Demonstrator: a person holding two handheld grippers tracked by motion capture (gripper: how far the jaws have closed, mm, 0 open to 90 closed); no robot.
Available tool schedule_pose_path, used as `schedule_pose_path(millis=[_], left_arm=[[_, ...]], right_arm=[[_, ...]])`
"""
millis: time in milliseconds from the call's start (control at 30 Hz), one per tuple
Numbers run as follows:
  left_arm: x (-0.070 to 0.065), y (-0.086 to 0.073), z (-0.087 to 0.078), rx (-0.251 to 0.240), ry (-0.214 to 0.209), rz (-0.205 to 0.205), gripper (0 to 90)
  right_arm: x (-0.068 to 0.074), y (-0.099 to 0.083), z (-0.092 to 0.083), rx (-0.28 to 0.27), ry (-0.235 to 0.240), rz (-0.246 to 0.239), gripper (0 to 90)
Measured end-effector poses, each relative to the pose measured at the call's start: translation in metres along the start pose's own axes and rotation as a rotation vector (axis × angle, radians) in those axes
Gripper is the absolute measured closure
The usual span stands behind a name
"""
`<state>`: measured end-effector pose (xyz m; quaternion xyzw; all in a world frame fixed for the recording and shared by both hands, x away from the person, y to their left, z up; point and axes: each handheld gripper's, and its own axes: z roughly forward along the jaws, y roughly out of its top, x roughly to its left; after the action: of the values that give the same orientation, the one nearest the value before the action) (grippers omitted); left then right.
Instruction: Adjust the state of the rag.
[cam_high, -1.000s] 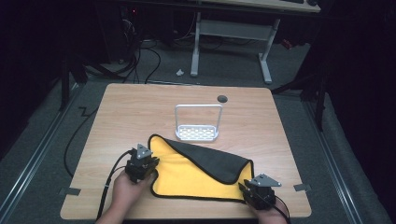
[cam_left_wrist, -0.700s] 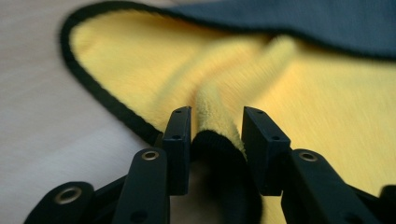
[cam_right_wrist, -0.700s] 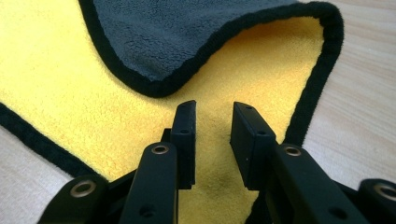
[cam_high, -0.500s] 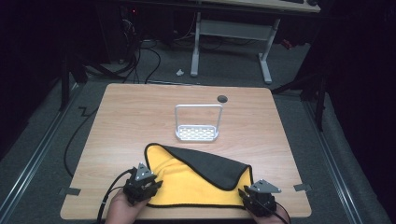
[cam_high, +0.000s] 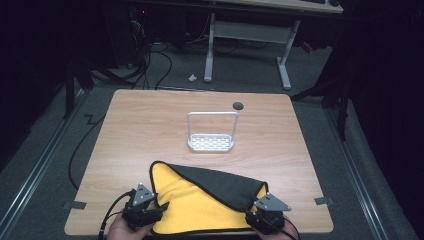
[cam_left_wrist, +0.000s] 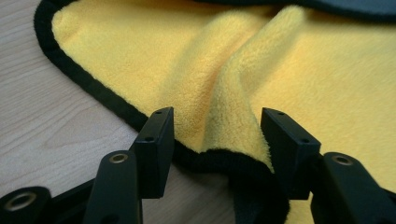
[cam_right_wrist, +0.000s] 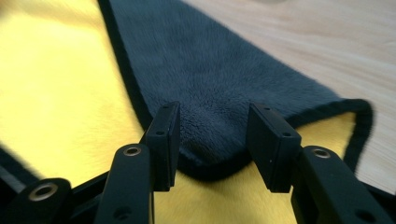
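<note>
Cloth (cam_high: 200, 205), long axis left-right across table (cam_high: 150, 120)

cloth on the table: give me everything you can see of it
The cloth is plush microfibre, yellow on one face, dark grey on the other, edged in black. It lies at the table's near edge, a grey flap folded diagonally over the yellow. A raised pleat sits between the left gripper's jaws, which have just been opening.
</note>
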<state>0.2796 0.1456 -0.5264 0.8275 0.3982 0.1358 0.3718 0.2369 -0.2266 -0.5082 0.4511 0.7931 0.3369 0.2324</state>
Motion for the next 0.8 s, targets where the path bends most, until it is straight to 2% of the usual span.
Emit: schedule_pose_path(millis=[33,100,133,167,200,267,333,467,600,700,733,800], left_arm=[[-0.001,0.0,0.001,0.001,0.014,0.011,45.7],[-0.001,0.001,0.001,0.004,0.017,0.016,45.6],[-0.002,0.0,0.001,0.0,0.022,0.022,45.5],[-0.002,0.0,0.002,-0.002,0.025,0.028,45.5],[-0.002,0.0,0.002,-0.002,0.027,0.032,45.5],[-0.001,0.0,0.002,0.001,0.029,0.032,45.3],[0.002,0.0,0.001,-0.003,0.017,0.01,45.2],[0.006,-0.001,0.0,-0.009,-0.004,-0.004,45.2],[0.009,0.0,0.0,-0.01,-0.017,-0.01,44.4],[0.01,0.0,-0.001,-0.013,-0.03,-0.017,43.8],[0.011,0.0,-0.002,-0.015,-0.035,-0.02,43.5],[0.013,0.0,-0.004,-0.022,-0.05,-0.034,42.9]], right_arm=[[-0.001,-0.001,0.007,0.032,-0.004,-0.005,57.3],[-0.001,-0.004,0.015,0.073,-0.011,-0.025,67.3],[-0.001,-0.005,0.014,0.065,-0.004,-0.024,80.6],[0.0,-0.004,0.013,0.061,-0.026,-0.038,86.5],[0.0,-0.002,0.011,0.053,-0.044,-0.052,87.6],[-0.004,0.006,0.007,0.022,-0.066,-0.05,88.0],[-0.012,0.017,0.006,-0.012,-0.093,-0.042,88.0],[-0.039,0.047,0.017,-0.063,-0.133,0.003,87.8],[-0.071,0.071,0.046,-0.052,-0.189,0.055,86.7],[-0.095,0.079,0.069,-0.031,-0.248,0.109,76.5],[-0.101,0.08,0.073,-0.026,-0.277,0.115,74.9],[-0.111,0.083,0.072,-0.026,-0.287,0.144,69.1]])
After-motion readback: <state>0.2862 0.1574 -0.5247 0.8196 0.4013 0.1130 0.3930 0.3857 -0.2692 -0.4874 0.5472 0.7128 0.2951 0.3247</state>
